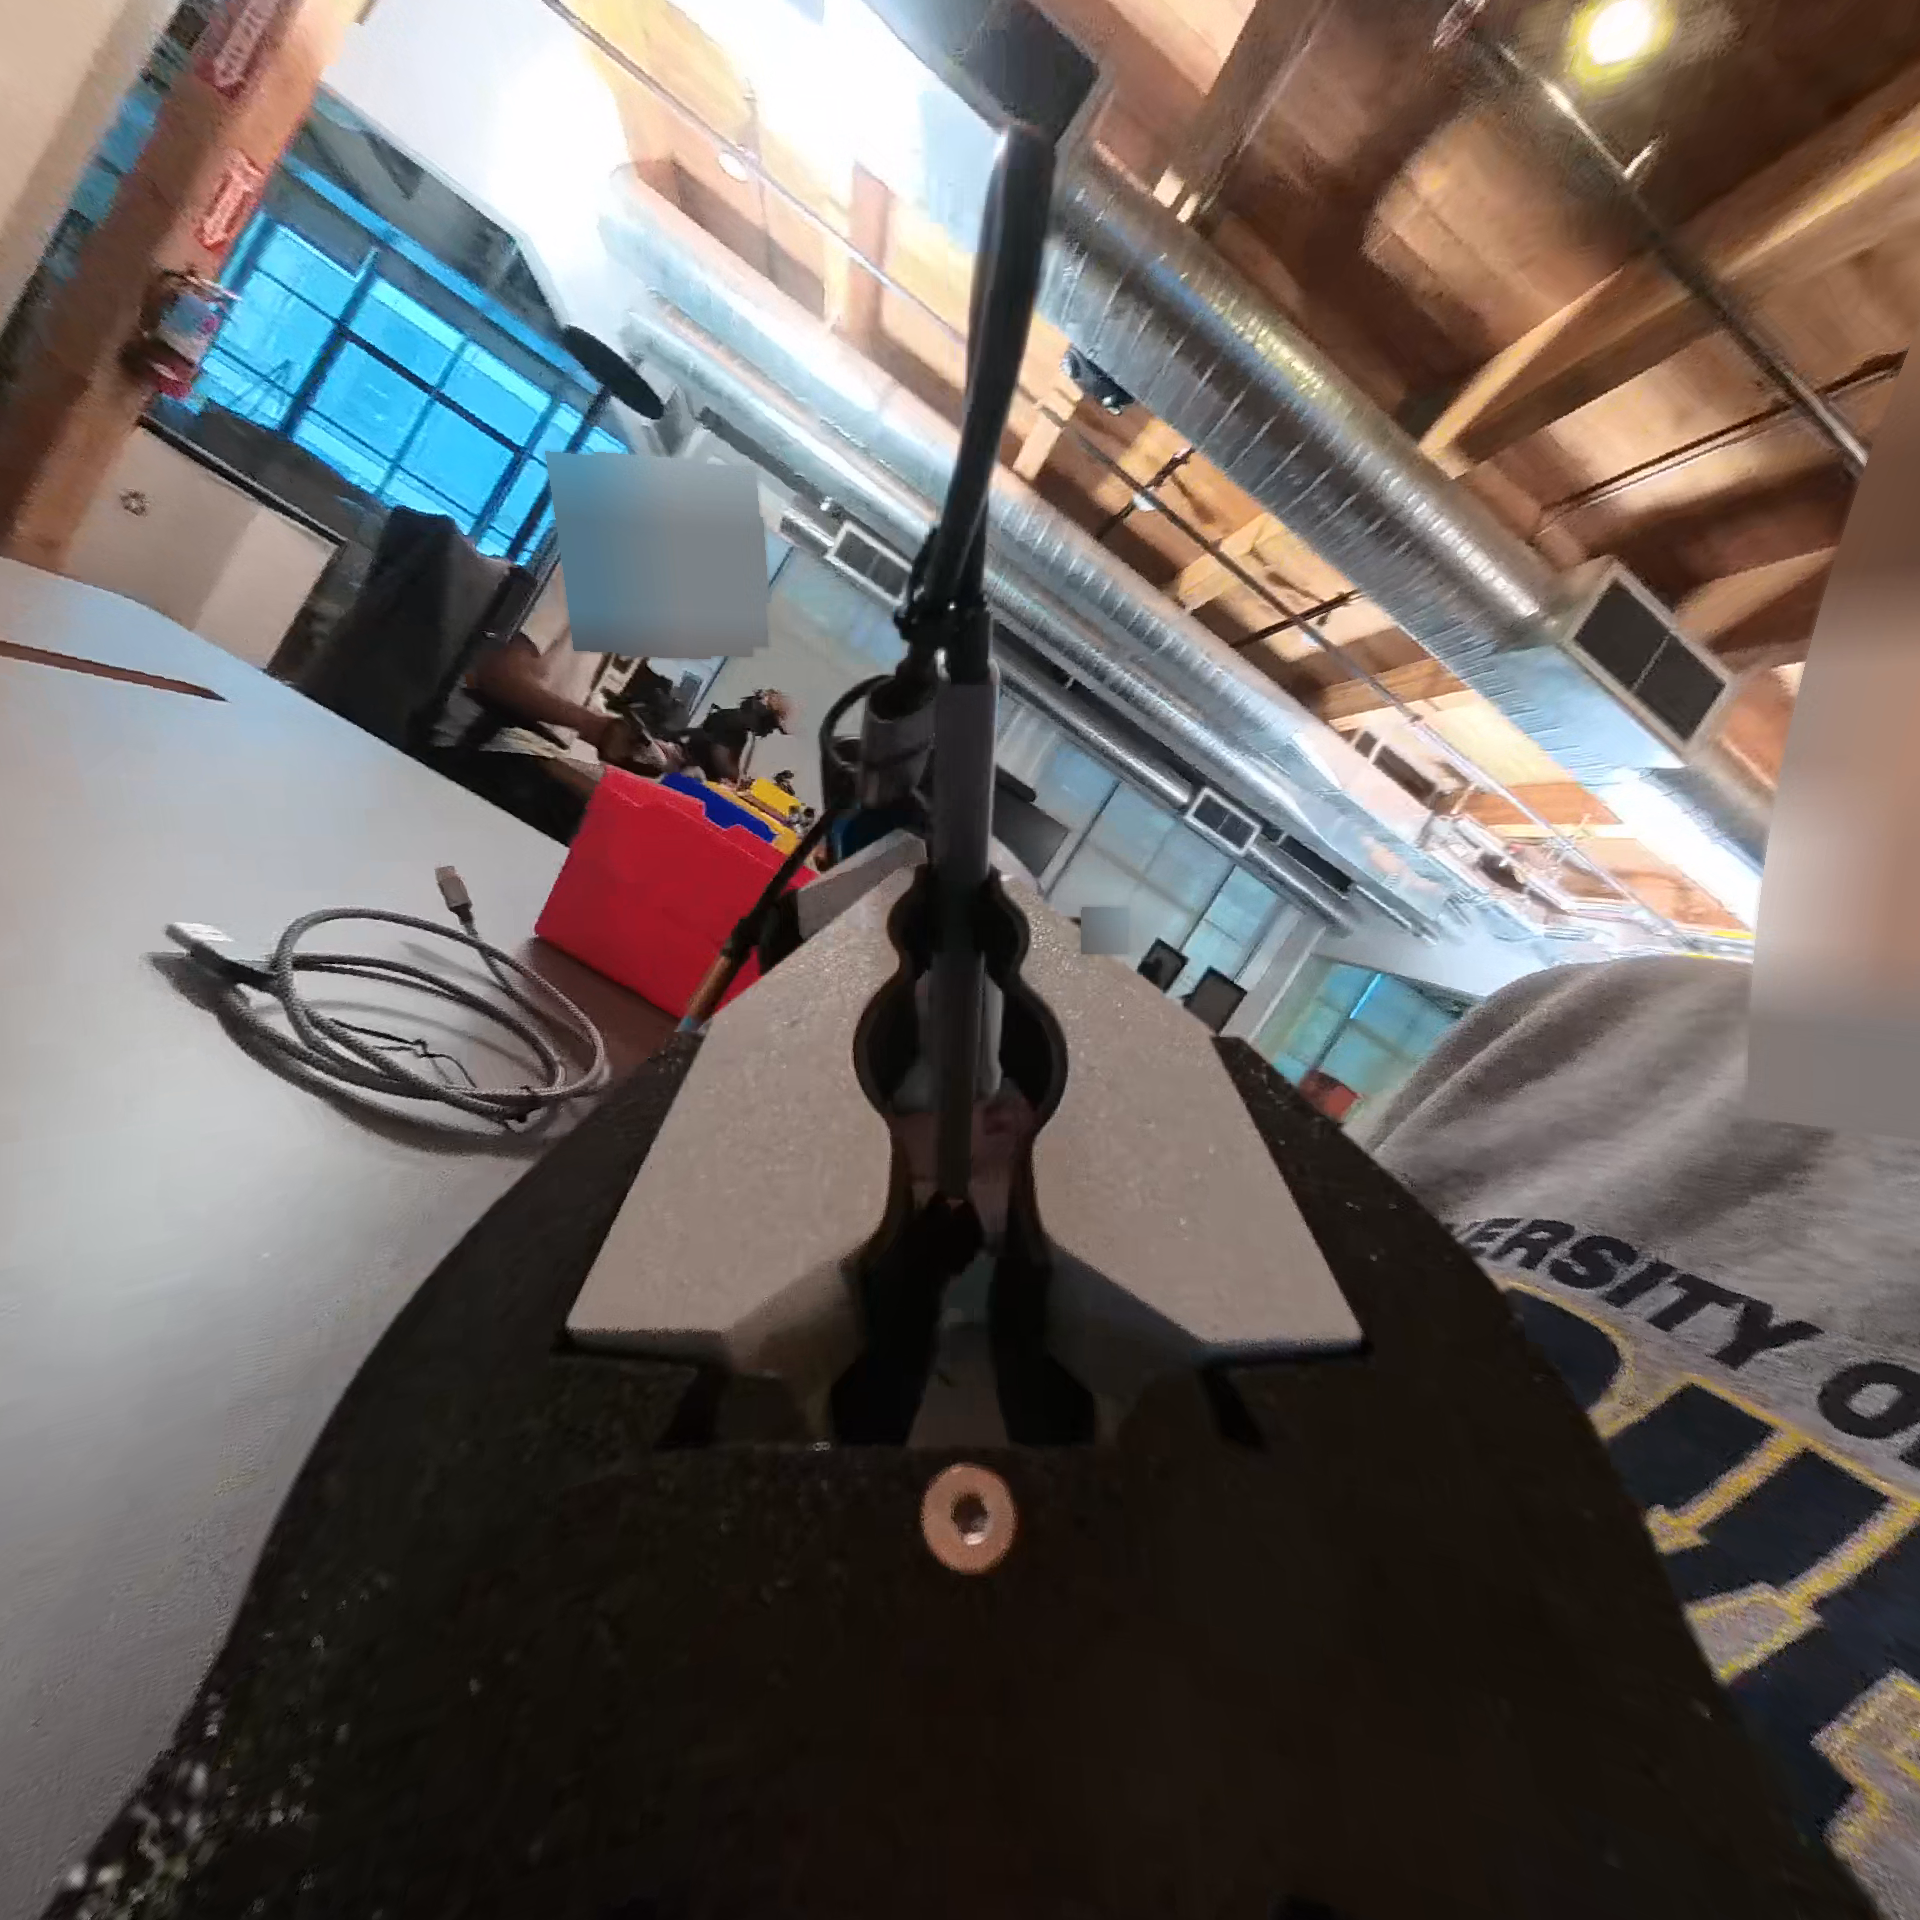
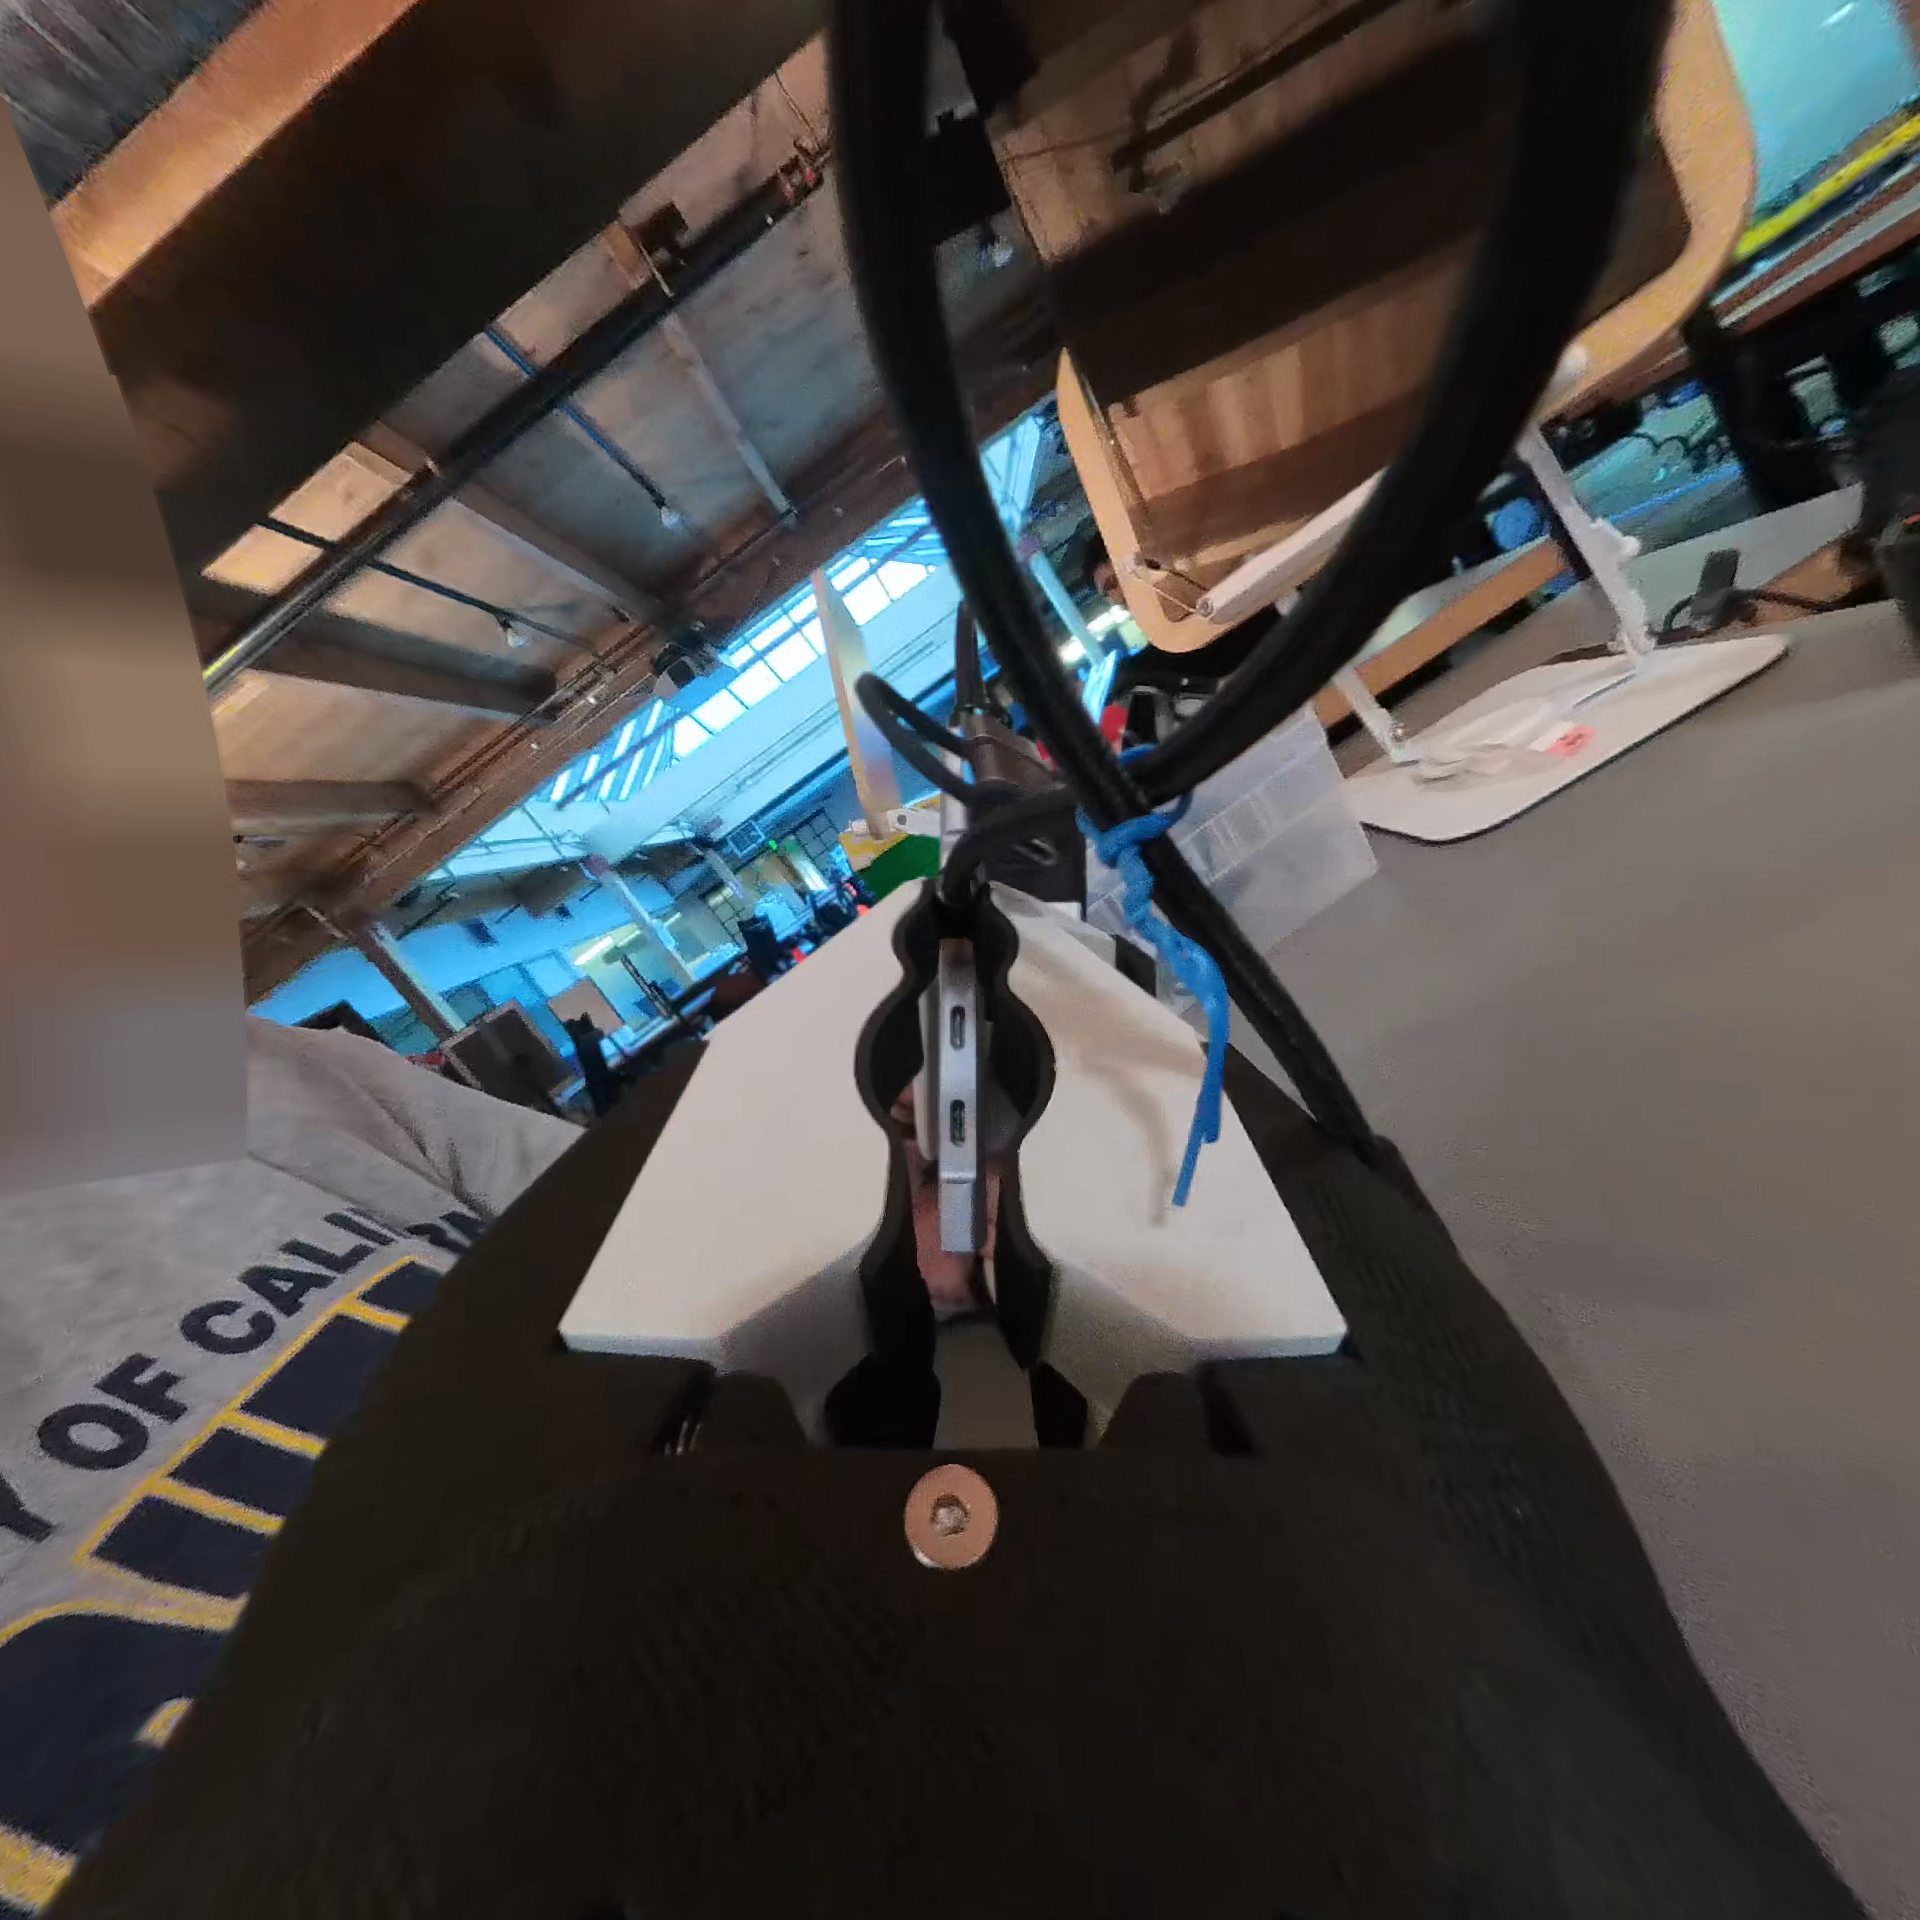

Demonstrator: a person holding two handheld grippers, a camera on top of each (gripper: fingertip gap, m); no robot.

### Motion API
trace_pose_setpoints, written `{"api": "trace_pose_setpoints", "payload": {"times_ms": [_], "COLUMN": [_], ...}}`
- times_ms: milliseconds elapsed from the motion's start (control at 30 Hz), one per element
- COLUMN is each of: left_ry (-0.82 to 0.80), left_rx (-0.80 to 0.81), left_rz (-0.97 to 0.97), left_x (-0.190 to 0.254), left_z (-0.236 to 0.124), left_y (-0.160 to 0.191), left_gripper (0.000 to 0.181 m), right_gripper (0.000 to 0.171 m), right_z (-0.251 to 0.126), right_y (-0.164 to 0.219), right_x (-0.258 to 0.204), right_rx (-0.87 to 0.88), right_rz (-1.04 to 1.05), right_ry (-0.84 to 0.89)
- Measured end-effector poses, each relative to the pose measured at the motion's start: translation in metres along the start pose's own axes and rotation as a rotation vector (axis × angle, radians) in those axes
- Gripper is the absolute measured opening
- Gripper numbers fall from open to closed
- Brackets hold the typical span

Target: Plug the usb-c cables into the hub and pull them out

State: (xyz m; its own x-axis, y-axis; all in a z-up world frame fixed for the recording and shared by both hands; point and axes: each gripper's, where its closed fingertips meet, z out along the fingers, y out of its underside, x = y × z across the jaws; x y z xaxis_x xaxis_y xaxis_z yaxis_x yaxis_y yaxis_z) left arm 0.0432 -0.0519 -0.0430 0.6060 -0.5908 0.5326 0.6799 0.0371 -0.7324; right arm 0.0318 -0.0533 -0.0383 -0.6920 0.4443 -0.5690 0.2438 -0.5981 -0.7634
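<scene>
Between the right gripper (image 2: 954, 925) fingers: silver hub (image 2: 958, 1081), being pinched. Left gripper (image 1: 954, 914) is clamping a grey cable plug (image 1: 961, 831). Sweatshirt (image 1: 1662, 1195) is bearing printed lettering. Spare braided cable (image 1: 416, 1018) is lying coiled on the table (image 1: 208, 1299).

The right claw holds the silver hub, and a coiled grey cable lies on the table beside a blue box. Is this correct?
Not quite: the box is red, as the left wrist view shows. The right claw holds the silver hub, and the coiled grey cable lies on the table.
</scene>
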Motion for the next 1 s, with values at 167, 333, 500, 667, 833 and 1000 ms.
{"api": "trace_pose_setpoints", "payload": {"times_ms": [167,333,500,667,833,1000], "left_ry": [-0.039,0.014,0.002,0.153,0.033,0.084], "left_rx": [-0.022,-0.023,-0.040,-0.081,-0.074,-0.084], "left_rz": [0.061,0.025,0.075,-0.023,0.060,0.013], "left_x": [-0.001,0.006,0.008,0.026,0.015,0.020], "left_z": [-0.001,0.000,0.001,0.003,0.005,0.005], "left_y": [0.000,0.001,0.001,0.009,0.009,0.010], "left_gripper": [0.007,0.007,0.007,0.008,0.007,0.007], "right_gripper": [0.005,0.005,0.004,0.005,0.005,0.005], "right_z": [0.000,0.000,-0.001,-0.008,-0.010,-0.010], "right_y": [0.000,0.002,0.002,0.008,0.006,0.007], "right_x": [-0.001,-0.005,-0.011,-0.026,-0.019,-0.021], "right_rx": [-0.021,-0.026,-0.056,-0.076,-0.073,-0.060], "right_rz": [-0.086,-0.050,-0.187,-0.144,-0.254,-0.146], "right_ry": [0.049,0.014,0.080,-0.003,0.114,0.035]}}
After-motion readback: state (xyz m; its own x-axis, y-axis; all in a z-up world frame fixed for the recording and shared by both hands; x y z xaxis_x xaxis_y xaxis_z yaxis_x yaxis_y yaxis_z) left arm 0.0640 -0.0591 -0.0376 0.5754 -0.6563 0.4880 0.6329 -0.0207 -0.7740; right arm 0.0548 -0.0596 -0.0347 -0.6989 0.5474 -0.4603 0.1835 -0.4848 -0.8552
